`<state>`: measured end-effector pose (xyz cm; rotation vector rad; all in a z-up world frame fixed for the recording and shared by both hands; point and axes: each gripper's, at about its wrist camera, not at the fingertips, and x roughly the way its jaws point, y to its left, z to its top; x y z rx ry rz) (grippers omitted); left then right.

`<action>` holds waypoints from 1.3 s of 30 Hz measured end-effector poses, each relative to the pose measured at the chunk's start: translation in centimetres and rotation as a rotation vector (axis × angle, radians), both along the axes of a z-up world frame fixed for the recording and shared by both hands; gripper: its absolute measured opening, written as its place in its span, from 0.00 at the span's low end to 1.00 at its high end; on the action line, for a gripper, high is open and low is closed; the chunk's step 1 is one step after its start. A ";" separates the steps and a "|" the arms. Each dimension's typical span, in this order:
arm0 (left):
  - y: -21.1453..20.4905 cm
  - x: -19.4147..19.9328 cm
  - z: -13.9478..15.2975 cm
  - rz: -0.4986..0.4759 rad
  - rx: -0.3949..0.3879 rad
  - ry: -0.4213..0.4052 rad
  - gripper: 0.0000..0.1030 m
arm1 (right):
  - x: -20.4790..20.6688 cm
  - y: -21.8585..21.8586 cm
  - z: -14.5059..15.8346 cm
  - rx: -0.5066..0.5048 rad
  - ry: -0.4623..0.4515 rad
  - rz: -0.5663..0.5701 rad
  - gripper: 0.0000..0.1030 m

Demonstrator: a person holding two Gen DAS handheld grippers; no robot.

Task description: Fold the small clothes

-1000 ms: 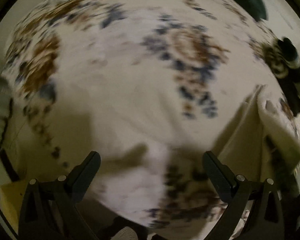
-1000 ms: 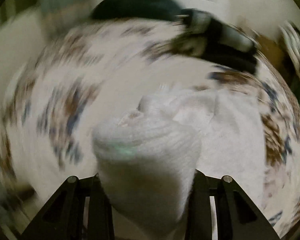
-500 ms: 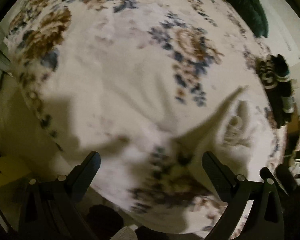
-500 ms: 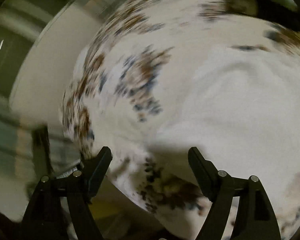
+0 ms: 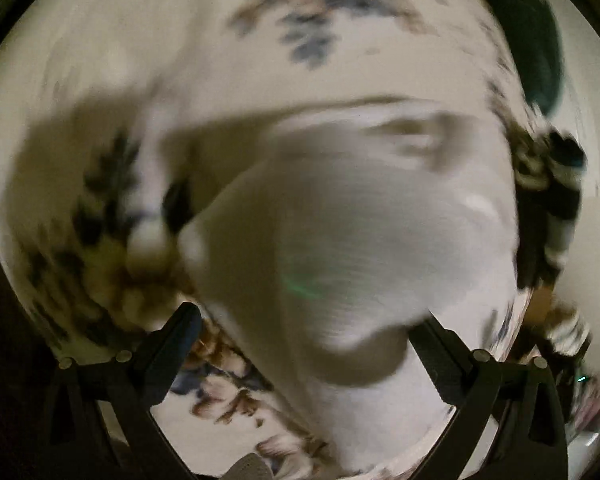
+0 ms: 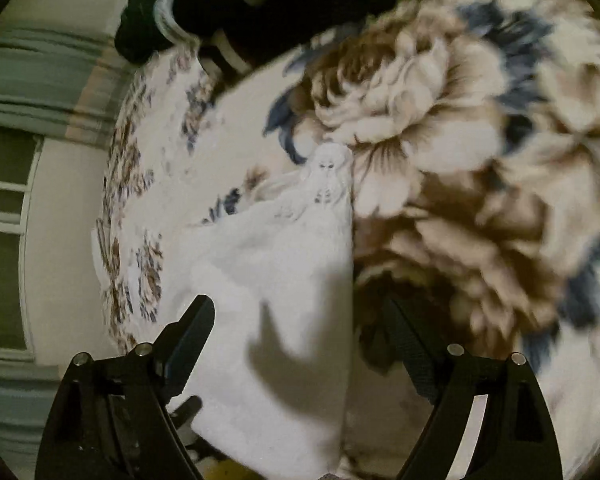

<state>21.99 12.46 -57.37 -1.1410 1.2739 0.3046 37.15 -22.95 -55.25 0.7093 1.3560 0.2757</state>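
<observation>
In the left wrist view the left gripper [image 5: 304, 332] has its jaws spread wide; a white garment [image 5: 352, 248] bulges between the fingers, blurred, and whether they touch it cannot be told. It fills the centre and lower middle of the frame, over the floral blanket [image 5: 148, 60]. Dark striped clothes [image 5: 548, 184] sit at the right edge.

In the right wrist view the right gripper [image 6: 300, 340] is wide open and holds nothing. The white garment [image 6: 284, 280] lies flat on the floral blanket [image 6: 440, 140], running from lower centre up to mid-frame. Dark striped clothes [image 6: 228, 12] lie at the top.
</observation>
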 end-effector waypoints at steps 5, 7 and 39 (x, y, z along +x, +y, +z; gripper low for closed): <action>0.8 -1.8 -2.3 0.171 -0.108 -0.037 1.00 | 4.6 1.4 -6.1 0.111 0.083 0.123 0.86; 0.6 -1.5 -2.0 0.184 -0.088 -0.047 1.00 | 5.3 2.0 -7.2 0.141 0.088 0.149 0.87; 1.7 10.2 7.6 -0.397 0.096 -0.284 0.58 | -8.4 -3.8 3.5 -0.032 0.065 0.158 0.62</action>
